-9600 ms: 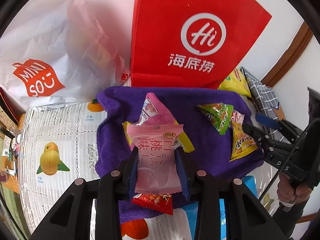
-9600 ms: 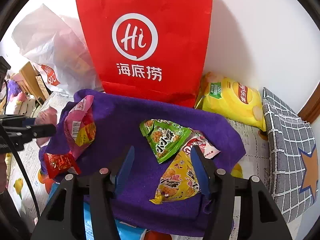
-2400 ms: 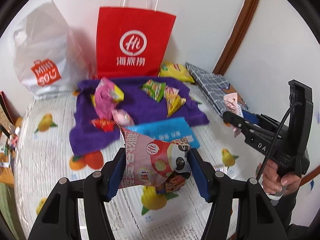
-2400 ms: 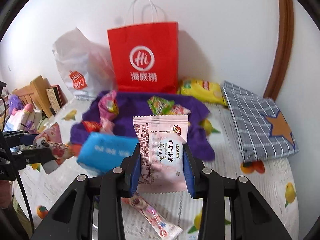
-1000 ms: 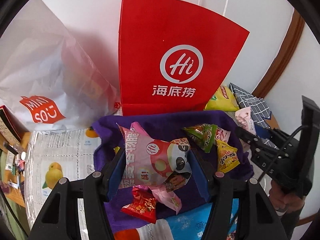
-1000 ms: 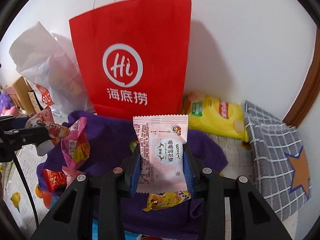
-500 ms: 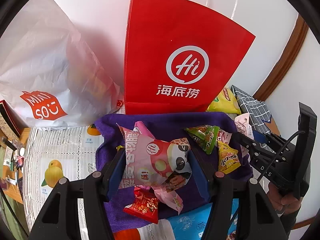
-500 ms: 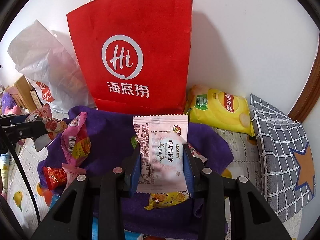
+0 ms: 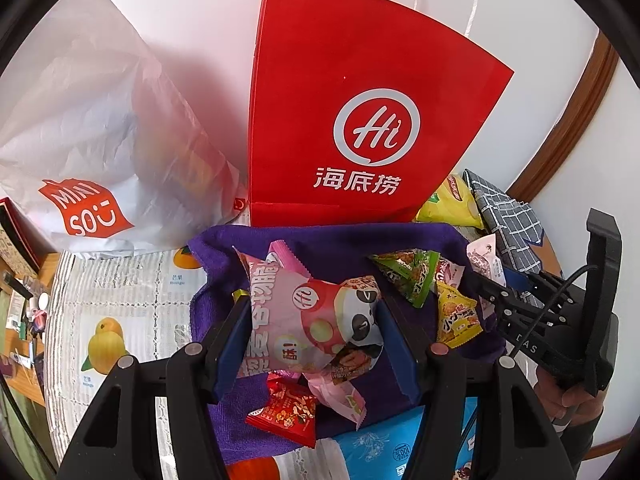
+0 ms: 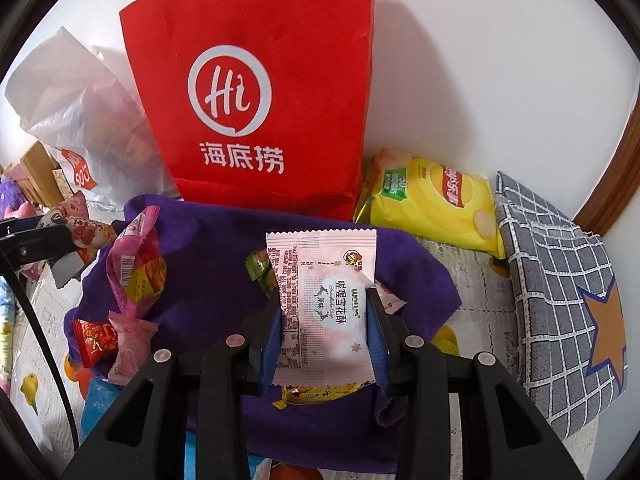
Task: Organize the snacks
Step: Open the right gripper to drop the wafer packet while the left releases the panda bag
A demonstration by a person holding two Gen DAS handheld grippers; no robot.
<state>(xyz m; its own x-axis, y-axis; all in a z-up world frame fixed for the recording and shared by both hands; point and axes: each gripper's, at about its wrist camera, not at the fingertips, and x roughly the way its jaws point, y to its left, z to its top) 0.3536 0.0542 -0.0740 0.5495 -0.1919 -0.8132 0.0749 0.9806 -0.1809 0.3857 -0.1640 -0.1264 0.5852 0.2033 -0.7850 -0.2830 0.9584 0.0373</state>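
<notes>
My left gripper (image 9: pixel 312 320) is shut on a pink panda snack bag (image 9: pixel 316 320) and holds it above the left part of a purple towel (image 9: pixel 344 244). My right gripper (image 10: pixel 322 316) is shut on a pale pink nougat packet (image 10: pixel 324 300) above the towel's right part (image 10: pixel 208 264). On the towel lie a green packet (image 9: pixel 412 276), a yellow packet (image 9: pixel 458 320), a red packet (image 9: pixel 286 410), and pink packets (image 10: pixel 136 264). The right gripper with its packet also shows in the left wrist view (image 9: pixel 486 276). The left gripper shows at the left edge of the right wrist view (image 10: pixel 60 232).
A red paper bag (image 9: pixel 356 128) stands against the wall behind the towel. A white plastic bag (image 9: pixel 92 152) sits to its left. A yellow chip bag (image 10: pixel 432 204) and a grey checked cloth (image 10: pixel 560 288) lie to the right. A blue pack (image 9: pixel 384 444) lies near the towel's front.
Both grippers have moved from the near table toward the towel and red bag, each keeping its snack. In the last half second both edged a little closer.
</notes>
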